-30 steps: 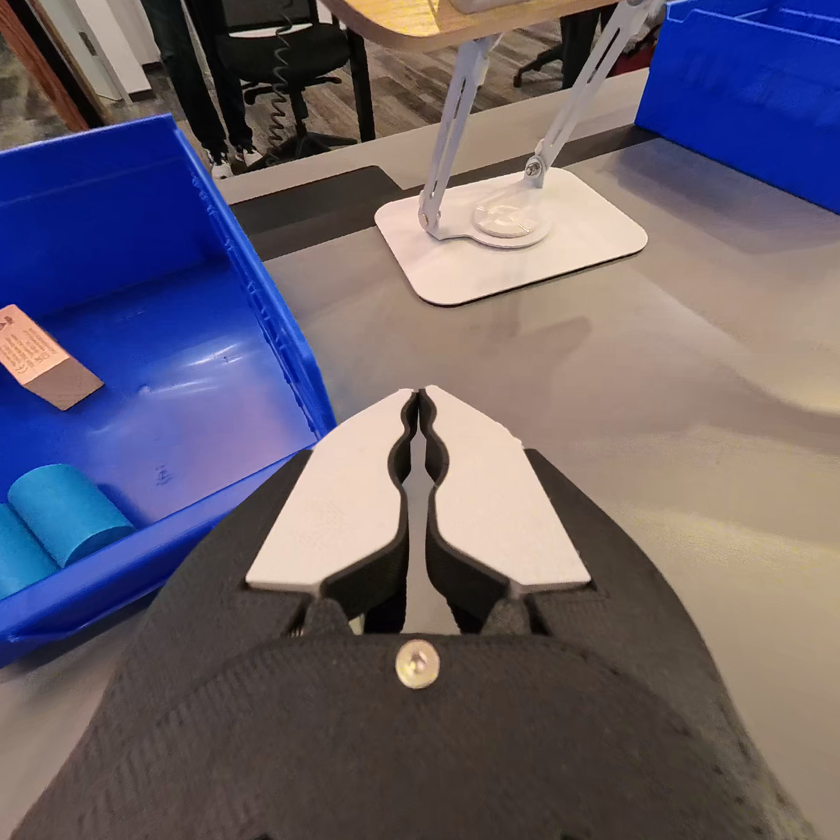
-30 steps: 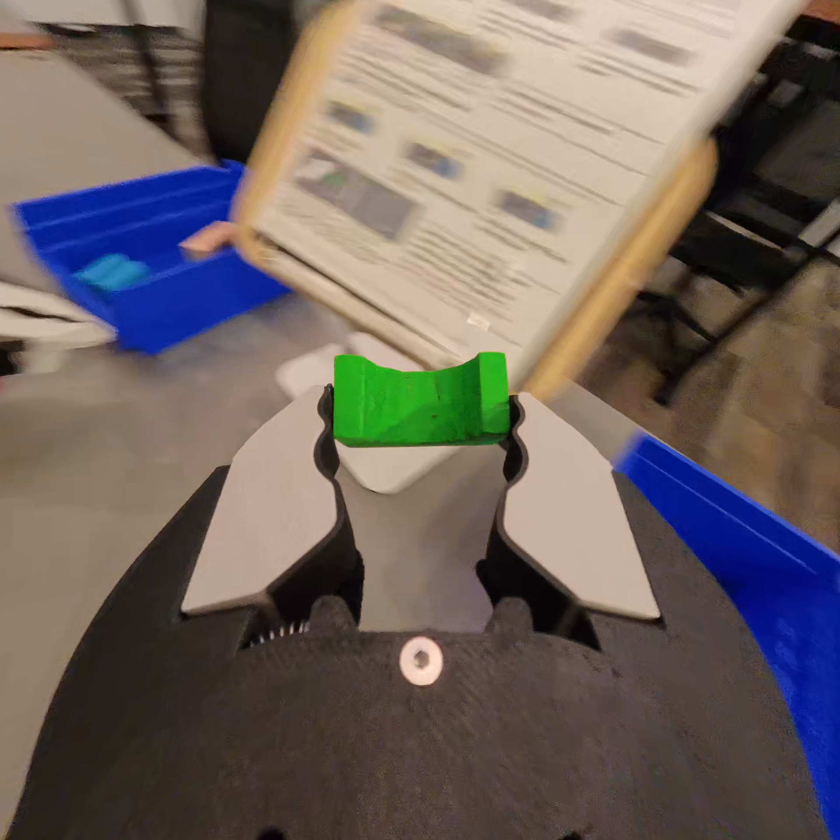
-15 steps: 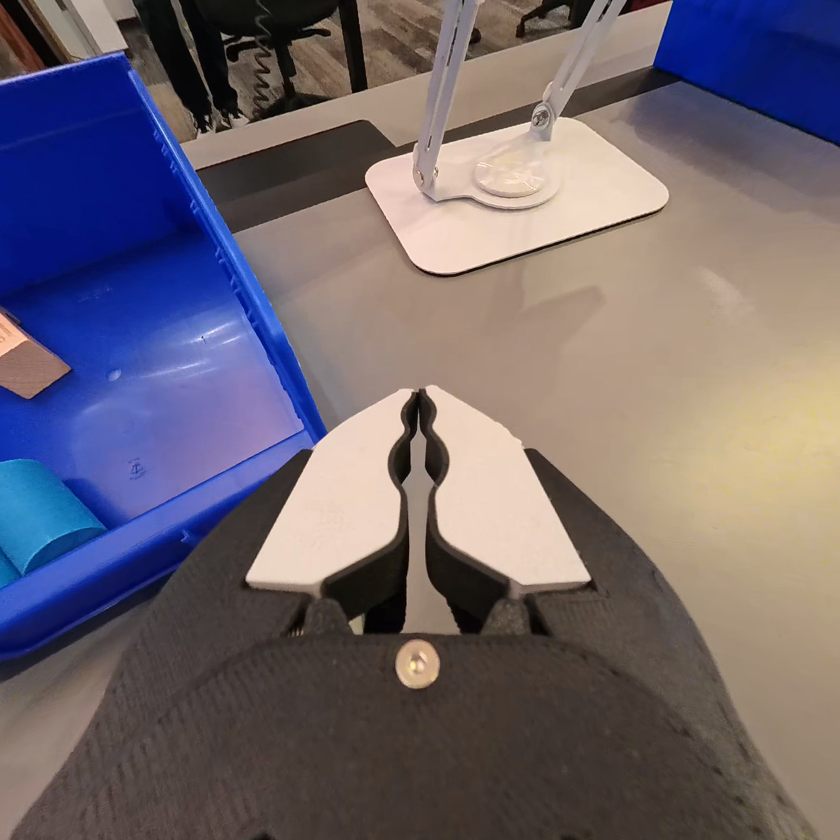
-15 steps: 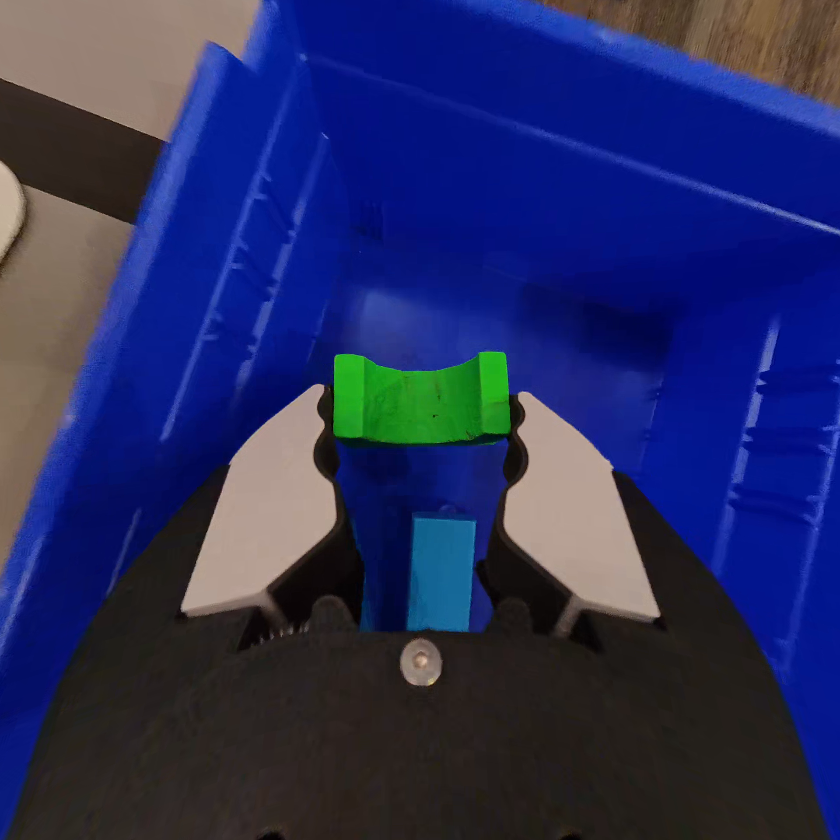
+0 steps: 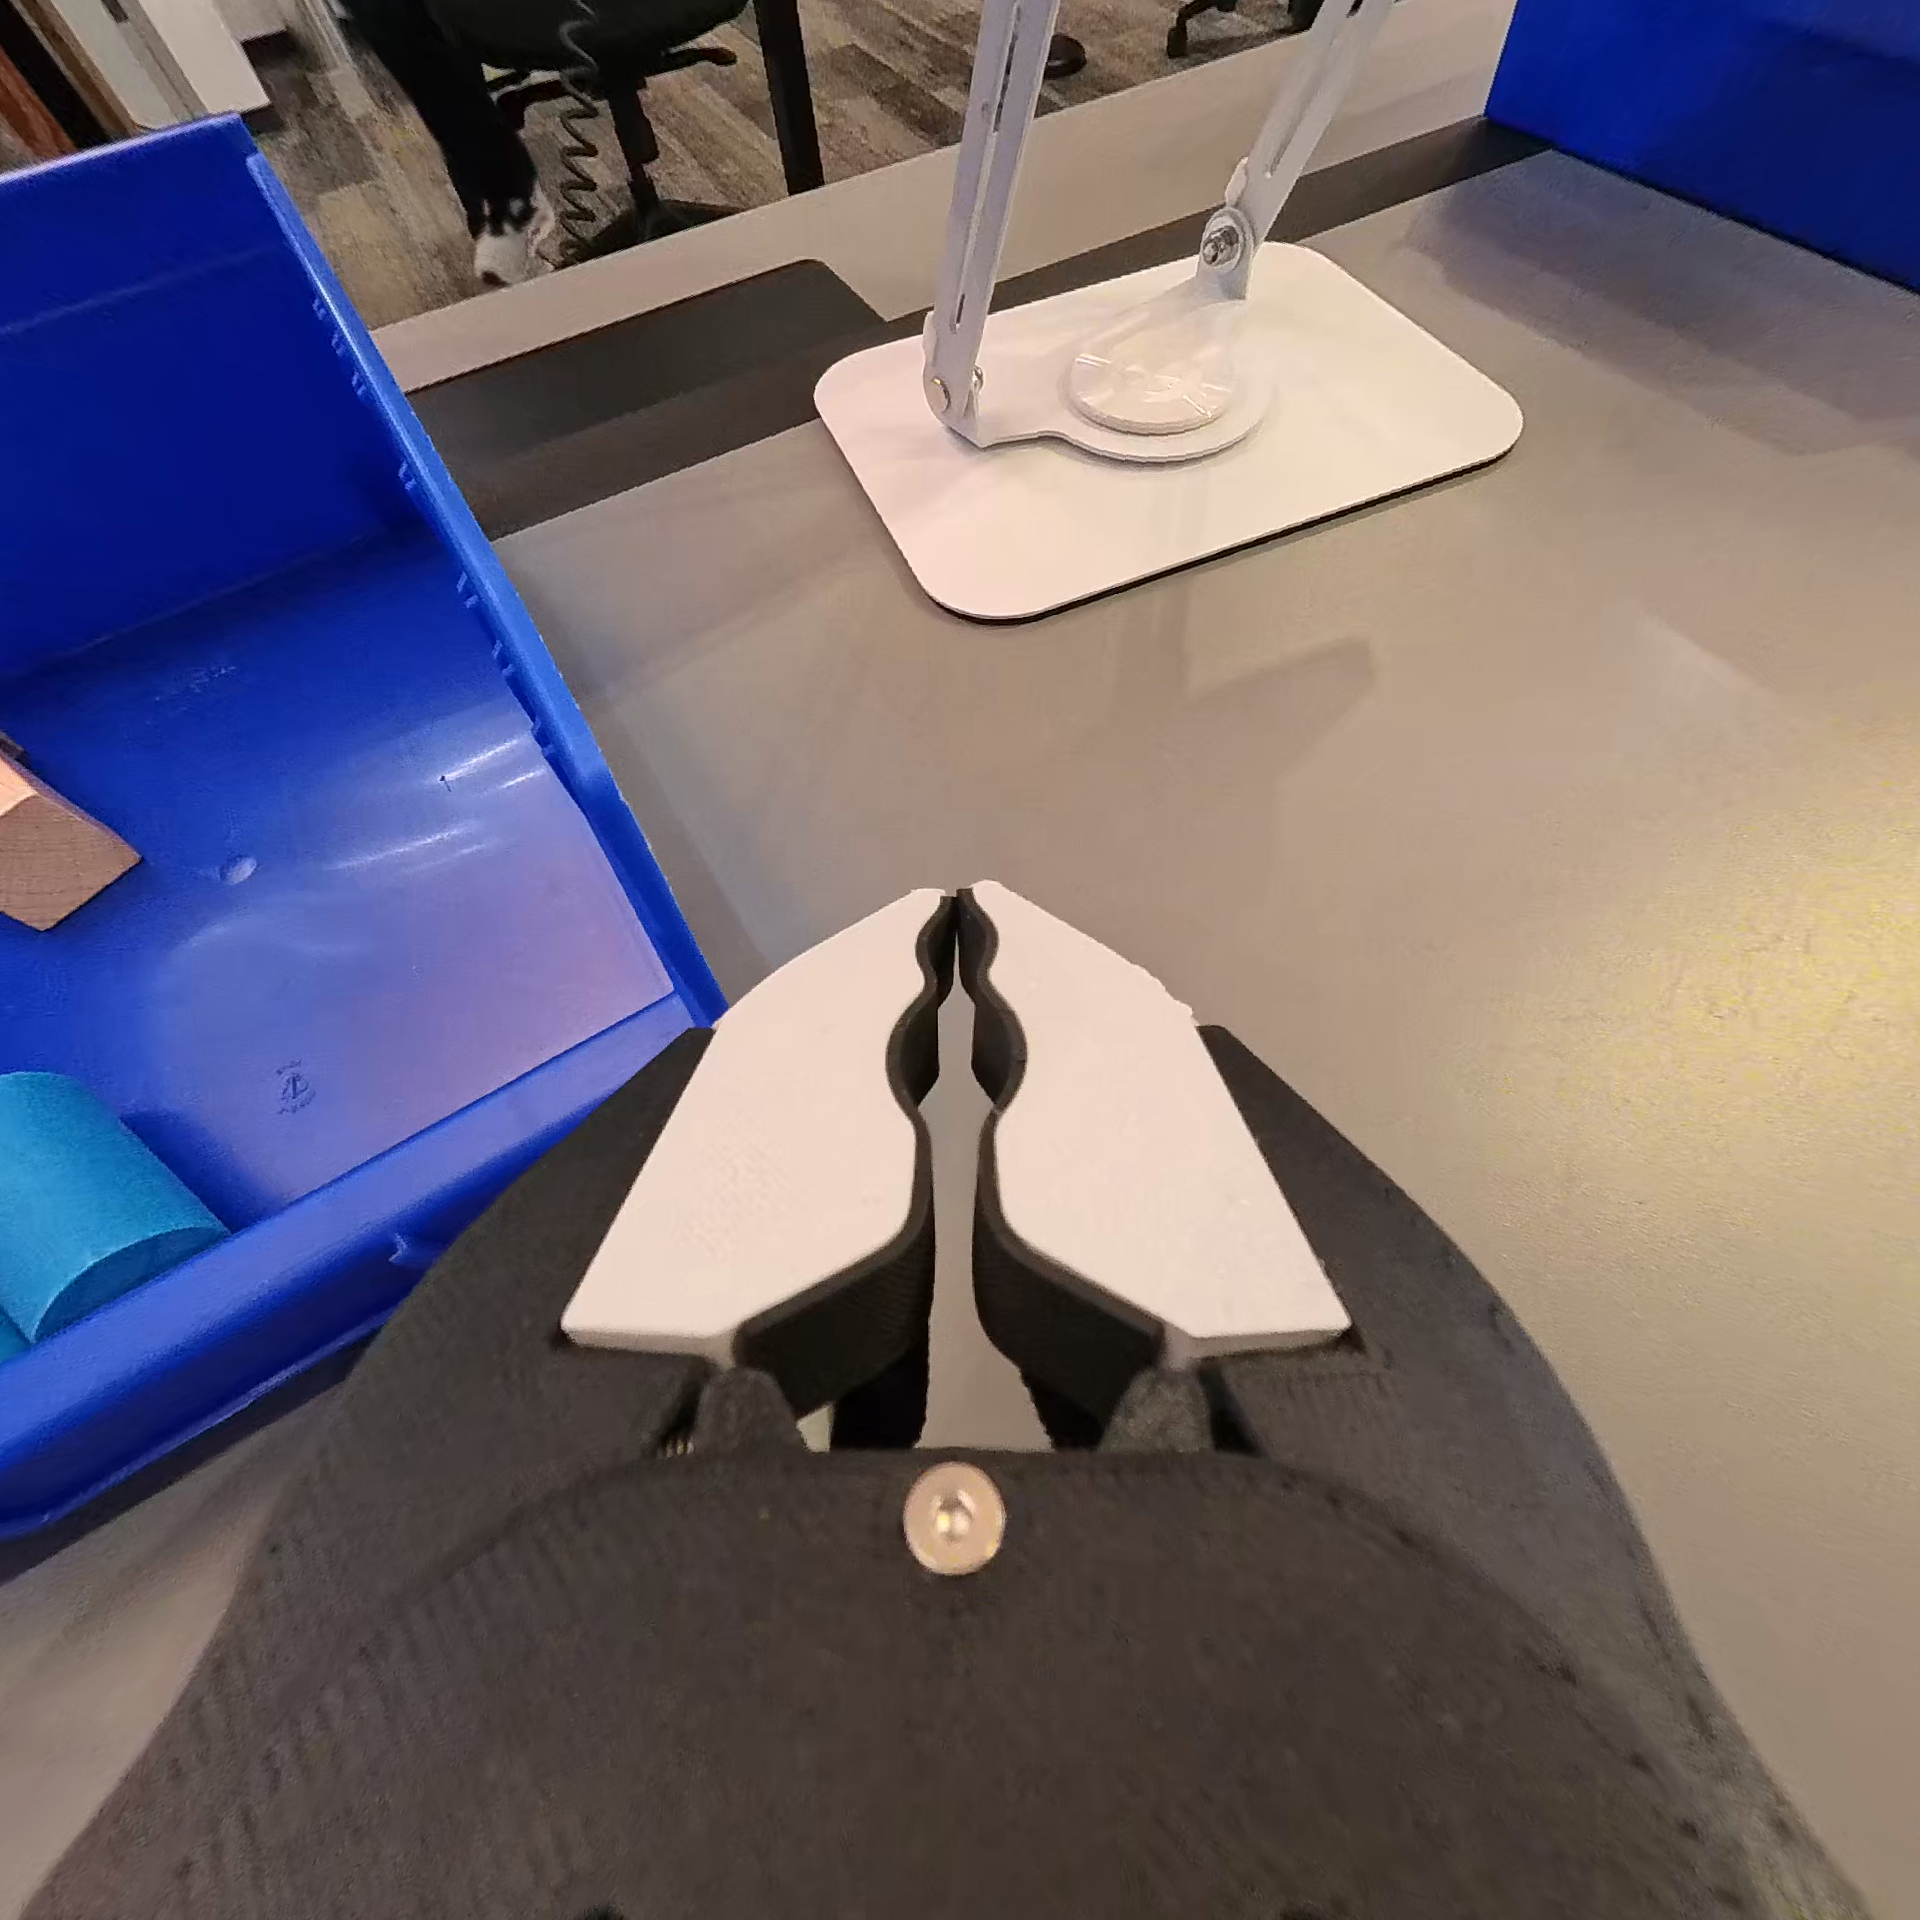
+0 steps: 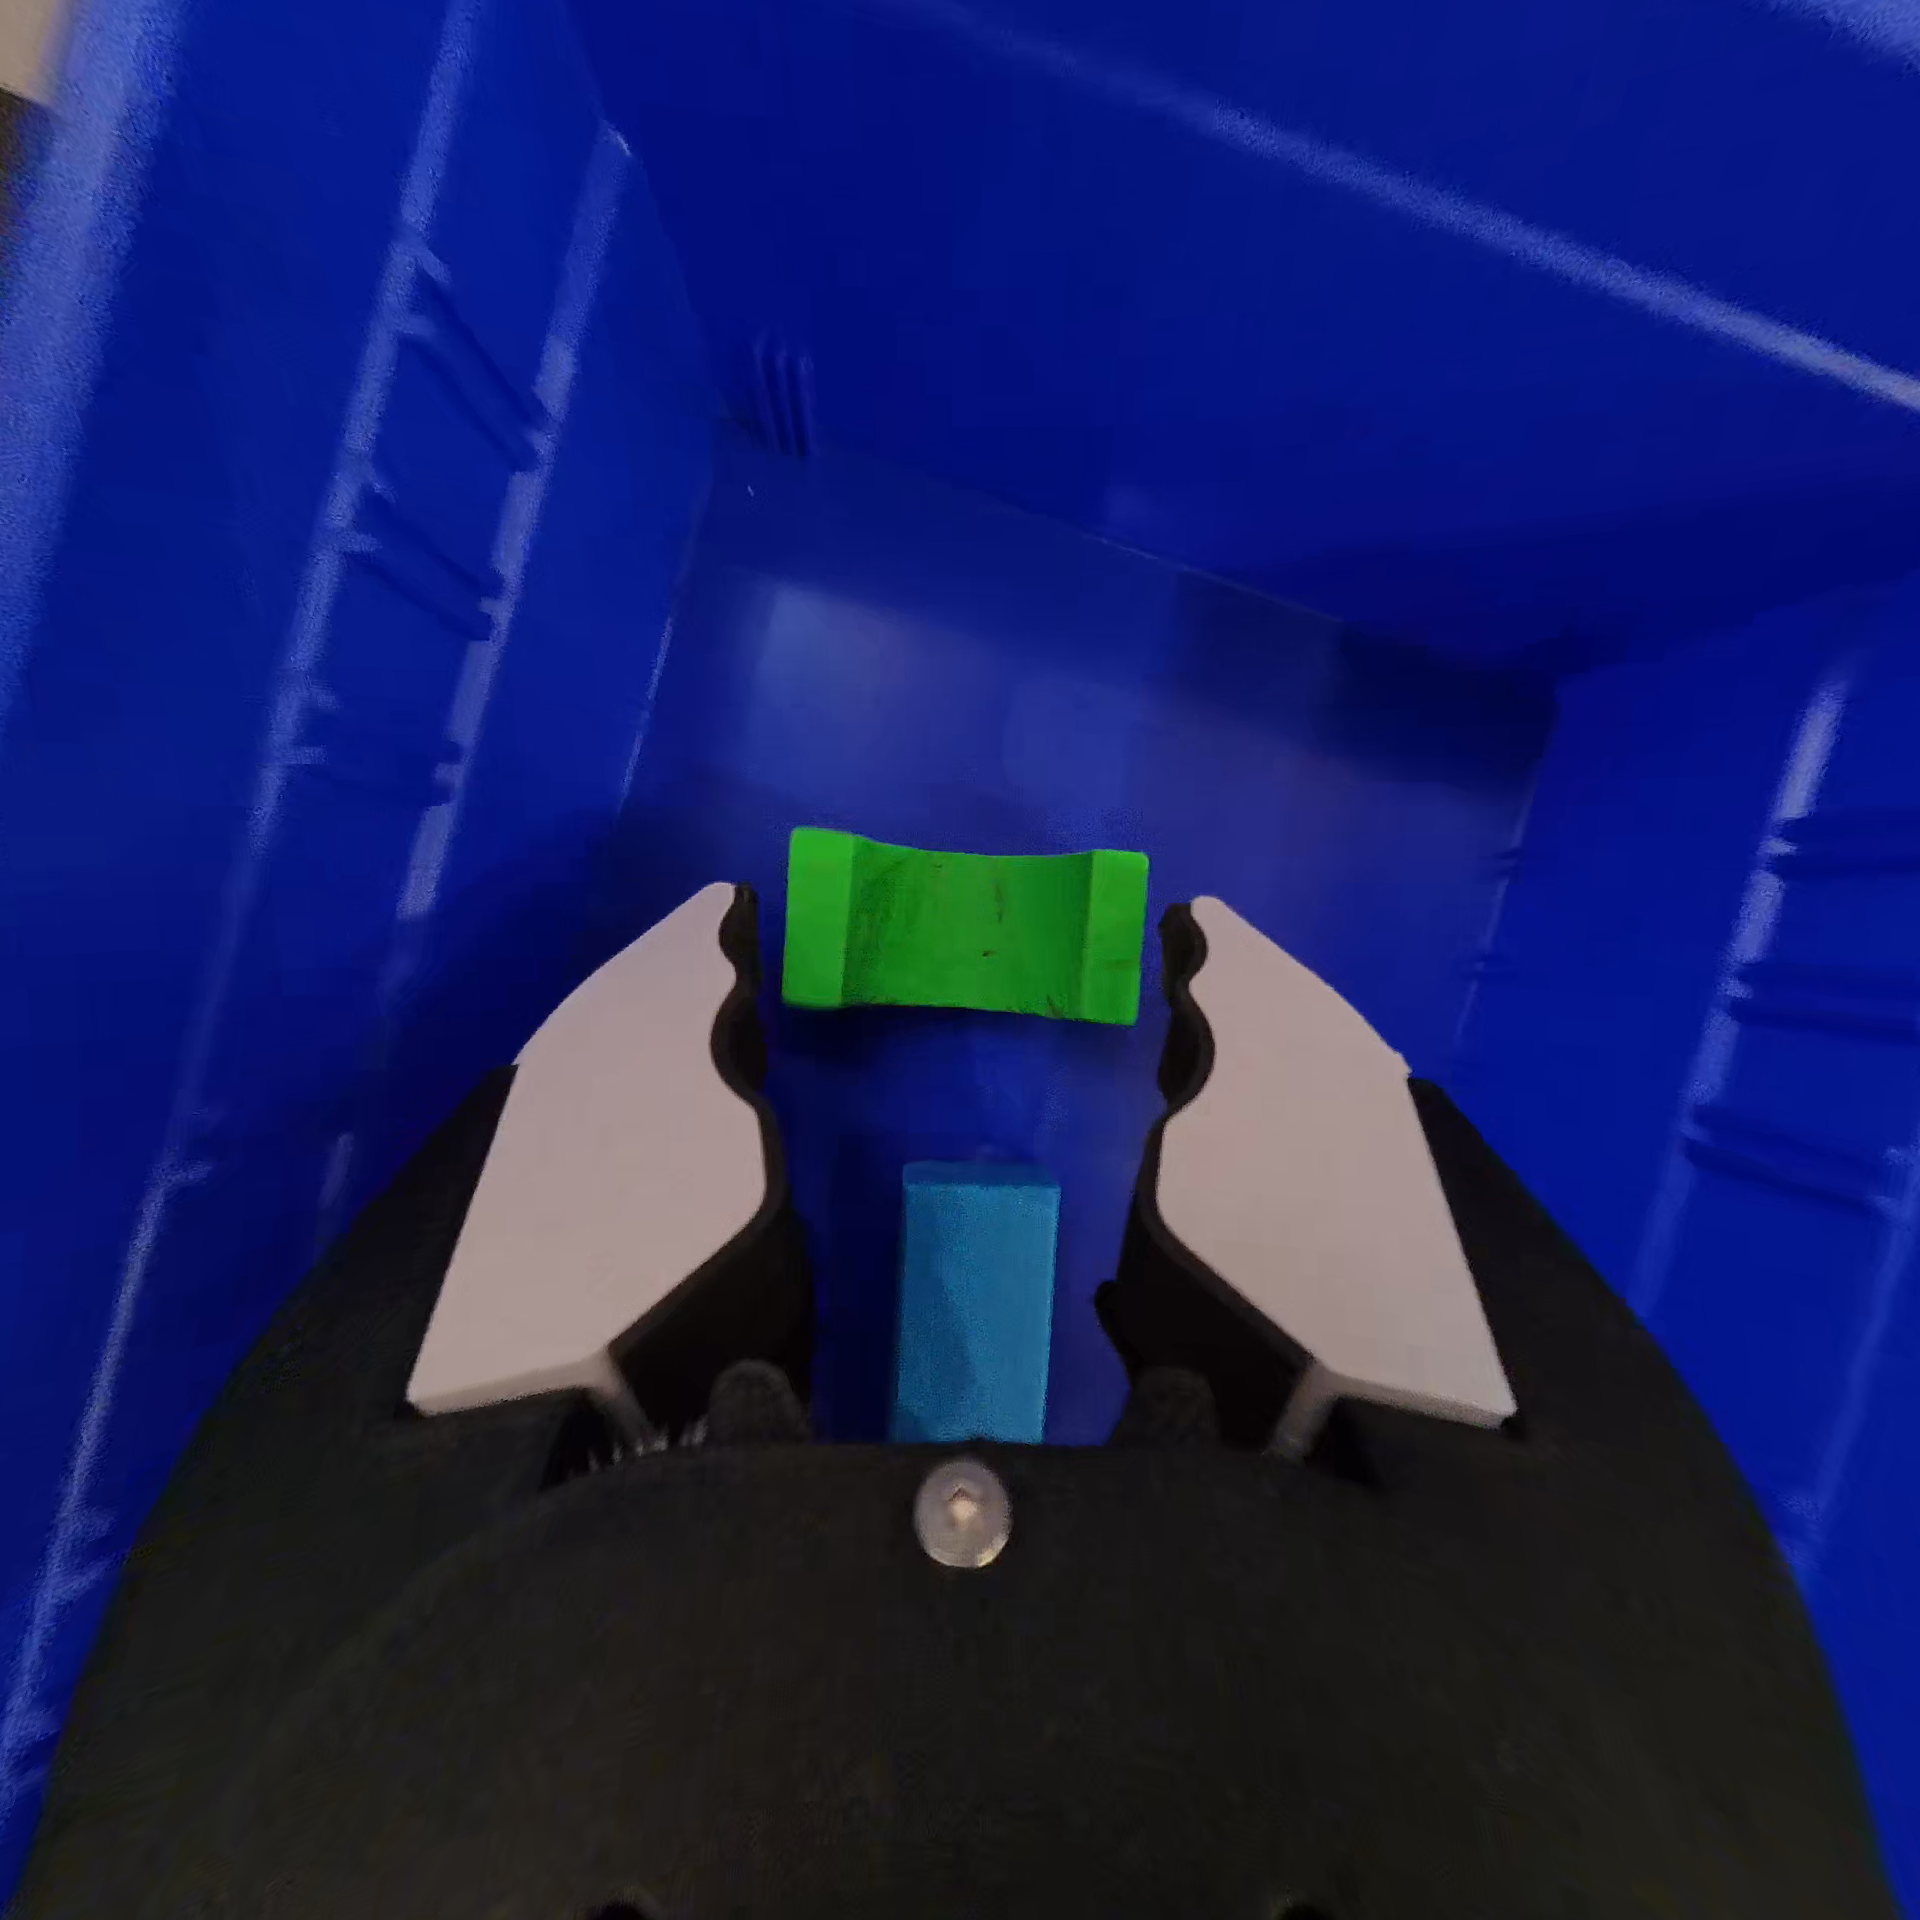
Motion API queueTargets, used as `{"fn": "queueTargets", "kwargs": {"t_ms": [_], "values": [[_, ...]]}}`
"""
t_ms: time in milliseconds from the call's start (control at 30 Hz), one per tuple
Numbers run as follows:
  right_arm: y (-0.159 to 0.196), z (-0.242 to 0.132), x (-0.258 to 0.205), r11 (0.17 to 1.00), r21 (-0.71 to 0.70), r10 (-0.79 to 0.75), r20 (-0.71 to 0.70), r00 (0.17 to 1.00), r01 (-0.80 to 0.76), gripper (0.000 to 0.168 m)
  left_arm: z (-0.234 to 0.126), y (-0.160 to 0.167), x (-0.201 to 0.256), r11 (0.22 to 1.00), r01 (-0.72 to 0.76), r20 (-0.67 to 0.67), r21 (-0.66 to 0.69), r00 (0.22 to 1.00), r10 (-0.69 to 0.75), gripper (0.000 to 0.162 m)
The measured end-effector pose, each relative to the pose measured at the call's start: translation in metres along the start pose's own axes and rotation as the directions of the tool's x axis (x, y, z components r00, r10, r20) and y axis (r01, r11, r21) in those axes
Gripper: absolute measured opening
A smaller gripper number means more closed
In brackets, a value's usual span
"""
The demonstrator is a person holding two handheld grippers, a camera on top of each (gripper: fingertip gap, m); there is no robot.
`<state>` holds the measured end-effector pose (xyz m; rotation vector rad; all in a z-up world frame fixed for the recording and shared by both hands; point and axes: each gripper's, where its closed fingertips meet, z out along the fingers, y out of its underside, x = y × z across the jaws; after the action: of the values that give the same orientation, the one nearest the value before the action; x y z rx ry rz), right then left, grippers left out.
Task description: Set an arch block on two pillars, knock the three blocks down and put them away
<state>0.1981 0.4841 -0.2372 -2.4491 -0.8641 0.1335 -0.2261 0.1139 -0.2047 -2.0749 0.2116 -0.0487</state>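
Now | right gripper point(image 6: 961, 914) released, clear of green arch block point(image 6: 961, 923) | left gripper point(image 5: 957, 906) clenched, empty

Grey desk, office floor behind.
Matte grey tabletop point(image 5: 1351, 831) with a white stand base point(image 5: 1174, 457); wood-look floor point(image 5: 883, 83), black office chair point(image 5: 613, 104), a person's legs point(image 5: 488, 156) beyond.

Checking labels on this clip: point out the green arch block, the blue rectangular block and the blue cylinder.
green arch block point(image 6: 966, 930): right wrist view, concave face.
blue rectangular block point(image 6: 977, 1304): right wrist view, long top face.
blue cylinder point(image 5: 78, 1195): left wrist view, curved side.
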Motion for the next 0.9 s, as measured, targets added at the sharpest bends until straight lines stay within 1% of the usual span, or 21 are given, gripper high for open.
{"fn": "queueTargets", "kwargs": {"t_ms": [67, 133, 200, 267, 333, 400, 467, 500, 533, 600, 633, 700, 767, 800, 833, 900], "values": [[-0.007, -0.025, 0.0, 0.998, 0.066, -0.003, -0.032, 0.999, 0.005, 0.081, 0.0, -0.001, 0.001, 1.0, -0.002, -0.004, 0.002, 1.0, 0.002, 0.0], [-0.016, -0.064, -0.007, 0.984, 0.176, -0.022, -0.069, 0.997, 0.034, 0.077, -0.001, -0.002, 0.003, 1.0, -0.004, -0.009, 0.008, 1.0, 0.004, 0.0], [-0.018, -0.107, -0.024, 0.959, 0.273, -0.054, -0.104, 0.993, 0.081, 0.072, 0.0, -0.002, 0.006, 1.0, -0.008, -0.017, 0.007, 1.0, 0.009, 0.0], [-0.015, -0.146, -0.052, 0.922, 0.356, -0.112, -0.133, 0.985, 0.153, 0.068, 0.001, -0.002, 0.01, 1.0, -0.019, -0.027, 0.005, 0.999, 0.019, 0.0], [-0.005, -0.175, -0.096, 0.875, 0.427, -0.198, -0.118, 0.973, 0.23, 0.059, 0.003, -0.002, 0.016, 0.999, -0.034, -0.039, 0.002, 0.999, 0.034, 0.0], [0.007, -0.189, -0.151, 0.82, 0.497, -0.303, -0.048, 0.952, 0.286, 0.032, 0.005, -0.003, 0.023, 0.999, -0.053, -0.056, 0.002, 0.997, 0.053, 0.0], [0.026, -0.184, -0.203, 0.808, 0.502, -0.381, 0.044, 0.924, 0.31, 0.018, 0.007, -0.001, 0.03, 0.997, -0.075, -0.071, -0.01, 0.995, 0.074, 0.0], [0.034, -0.18, -0.227, 0.801, 0.522, -0.399, 0.1, 0.911, 0.293, 0.013, 0.009, 0.0, 0.034, 0.996, -0.087, -0.076, -0.017, 0.993, 0.086, 0.0], [0.04, -0.175, -0.249, 0.798, 0.542, -0.402, 0.156, 0.902, 0.262, 0.012, 0.01, 0.001, 0.036, 0.995, -0.099, -0.08, -0.021, 0.992, 0.097, 0.0], [0.052, -0.16, -0.287, 0.803, 0.557, -0.41, 0.257, 0.875, 0.213, 0.018, 0.011, 0.001, 0.042, 0.993, -0.114, -0.093, -0.013, 0.989, 0.112, 0.002], [0.058, -0.15, -0.301, 0.8, 0.56, -0.427, 0.279, 0.86, 0.215, 0.019, 0.011, 0.0, 0.043, 0.993, -0.114, -0.095, -0.003, 0.989, 0.113, 0.009], [0.07, -0.125, -0.318, 0.791, 0.527, -0.494, 0.249, 0.833, 0.311, 0.017, 0.01, -0.001, 0.041, 0.993, -0.114, -0.079, 0.003, 0.99, 0.114, 0.019], [0.077, -0.107, -0.32, 0.775, 0.5, -0.54, 0.21, 0.815, 0.385, 0.016, 0.006, -0.005, 0.036, 0.993, -0.121, -0.053, 0.014, 0.991, 0.122, 0.021], [0.078, -0.102, -0.319, 0.781, 0.497, -0.533, 0.216, 0.818, 0.378, 0.016, 0.003, -0.006, 0.031, 0.993, -0.117, -0.035, 0.023, 0.992, 0.118, 0.021], [0.082, -0.098, -0.319, 0.8, 0.488, -0.514, 0.257, 0.819, 0.349, 0.017, 0.0, -0.008, 0.025, 0.993, -0.113, -0.012, 0.031, 0.993, 0.113, 0.021], [0.087, -0.096, -0.319, 0.837, 0.467, -0.465, 0.332, 0.821, 0.285, 0.024, -0.013, -0.015, 0.001, 0.991, -0.12, 0.09, 0.052, 0.989, 0.115, 0.026]]}}
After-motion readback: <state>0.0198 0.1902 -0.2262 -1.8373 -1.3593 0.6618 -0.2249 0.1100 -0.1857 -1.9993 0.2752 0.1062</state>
